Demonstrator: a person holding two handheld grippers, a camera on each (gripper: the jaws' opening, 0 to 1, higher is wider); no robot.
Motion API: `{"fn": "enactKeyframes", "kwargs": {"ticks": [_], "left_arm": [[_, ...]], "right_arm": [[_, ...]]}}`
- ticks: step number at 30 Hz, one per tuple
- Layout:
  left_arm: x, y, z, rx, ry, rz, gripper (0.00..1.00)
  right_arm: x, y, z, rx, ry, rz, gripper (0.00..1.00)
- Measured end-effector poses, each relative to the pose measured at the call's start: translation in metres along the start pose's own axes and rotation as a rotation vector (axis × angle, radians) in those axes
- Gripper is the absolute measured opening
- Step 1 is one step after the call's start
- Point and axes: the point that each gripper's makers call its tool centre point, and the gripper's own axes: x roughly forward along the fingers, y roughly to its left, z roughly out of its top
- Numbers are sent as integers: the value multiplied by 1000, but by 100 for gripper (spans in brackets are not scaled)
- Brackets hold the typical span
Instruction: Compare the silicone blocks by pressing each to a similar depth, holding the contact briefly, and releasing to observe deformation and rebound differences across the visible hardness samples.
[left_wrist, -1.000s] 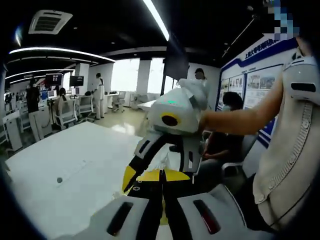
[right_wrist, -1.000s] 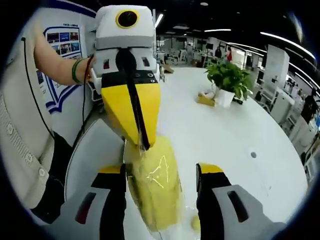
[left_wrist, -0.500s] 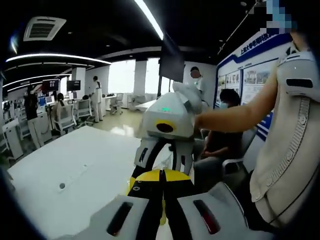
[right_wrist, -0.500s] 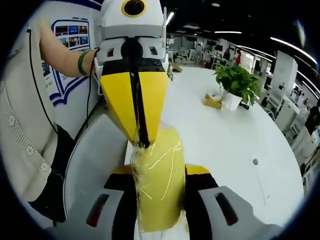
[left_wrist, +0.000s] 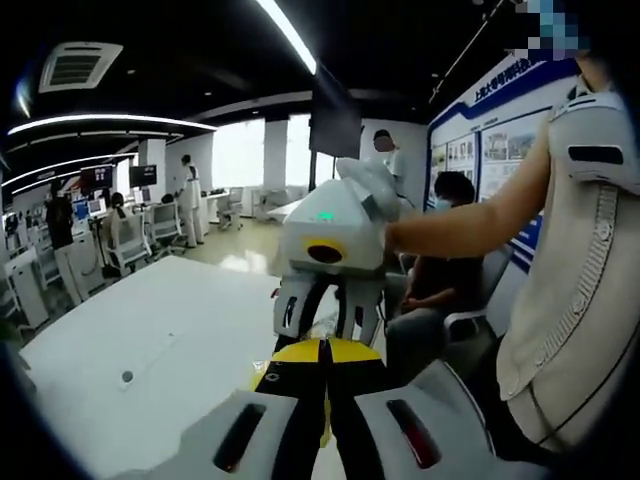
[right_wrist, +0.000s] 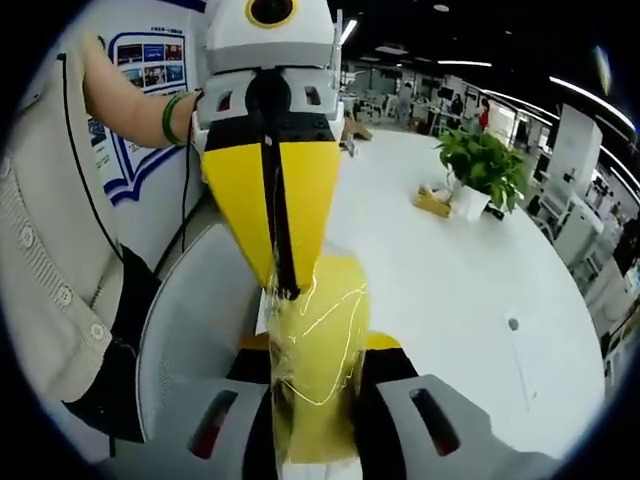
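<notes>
- In the right gripper view, the right gripper (right_wrist: 315, 365) has its two jaws pressed against the sides of a yellow block (right_wrist: 318, 350) wrapped in shiny clear film, so it is grasping the block between them.
- The block stands upright at about 6 o'clock in that view, rising from between the jaws over the near edge of the white table (right_wrist: 450, 290).
- The left gripper (right_wrist: 281, 290) comes down from 12 o'clock with its yellow jaws closed together to a point, and the tip touches the top left of the block.
- In the left gripper view, the left gripper (left_wrist: 322, 350) has its jaws clenched together at 6 o'clock, with a sliver of yellow showing just past the tips.
- Facing it at the centre is the right gripper's white body (left_wrist: 330, 240), held by a person's bare arm (left_wrist: 460, 225) reaching in from 3 o'clock.
- Further out in the right gripper view, a potted plant (right_wrist: 480, 170) stands on the table at about 2 o'clock, with a small yellow thing (right_wrist: 432, 203) just beside it.
- At 9 o'clock a wrist with a green band (right_wrist: 172, 117) holds the left gripper.
- In the left gripper view, a seated person (left_wrist: 445, 250) sits beyond the table, and others stand far off at 10 o'clock.
</notes>
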Motion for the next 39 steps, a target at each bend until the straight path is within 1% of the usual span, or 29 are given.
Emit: {"fn": "enactKeyframes", "kwargs": {"ticks": [3,4,5,6,7,8,11,12,13,14,15,17,18,19,20,22,23,24,26,27,28,30,31,32,34,35,36,39], "left_arm": [[1,-3,1,6,1,-1,0],[1,-3,1,6,0,0,0],[1,-3,1,5,0,-2,0],[1,-4,1,8,0,-4,0],[2,-5,1,9,1,-7,0],[2,-7,1,9,1,-11,0],[2,-8,1,12,0,-15,0],[5,-10,1,18,4,-13,0],[6,-11,0,18,8,-15,0],[5,-12,0,20,9,-13,0],[5,-12,0,21,10,-15,0],[5,-12,-1,23,11,-14,0],[5,-14,-2,21,14,-18,0],[4,-14,-2,23,14,-16,0],[4,-14,-2,24,13,-15,0],[4,-14,-2,15,13,-16,0],[4,-15,-2,14,14,-17,0],[3,-14,-2,17,14,-14,0],[3,-13,-2,15,18,-13,0],[3,-12,-2,22,18,-10,0],[3,-12,-2,19,18,-12,0],[3,-12,-1,25,16,-7,0],[3,-12,-1,25,16,-8,0],[2,-12,-1,25,16,-7,0],[2,-12,-1,25,15,-5,0],[2,-12,-1,27,16,-2,0],[1,-11,-1,26,16,-1,0],[0,-10,-1,41,10,13,0]], "right_arm": [[-1,3,0,-15,16,-8,9],[-2,2,0,-38,16,-24,8],[-3,7,-2,-22,27,-4,7],[-3,5,-1,-63,22,-25,6],[-4,10,-3,-42,33,-10,5],[-4,10,-3,-75,36,-19,5],[-6,14,-5,-37,38,-3,4],[-6,13,-5,-62,39,-24,4],[-5,15,-7,-49,48,-11,3],[-6,14,-7,-67,43,-31,3],[-5,17,-8,-40,48,-5,3],[-5,15,-7,-62,44,-19,3],[-5,21,-10,-8,57,14,3],[-5,13,-6,-68,41,-28,4],[-5,16,-7,-32,44,-2,4],[-5,17,-7,-51,43,-10,4],[-5,18,-7,-37,43,0,4],[-5,16,-7,-55,39,-16,4],[-5,16,-7,-44,42,-7,4],[-5,14,-6,-60,44,-20,4],[-5,16,-6,-41,46,-1,4],[-6,13,-5,-64,40,-19,4],[-6,15,-6,-47,46,-5,4],[-6,13,-5,-73,44,-21,4],[-6,14,-5,-52,48,-5,5],[-6,12,-5,-77,50,-19,5],[-6,13,-5,-66,52,-13,5],[-5,10,-4,-82,47,-24,5]]}}
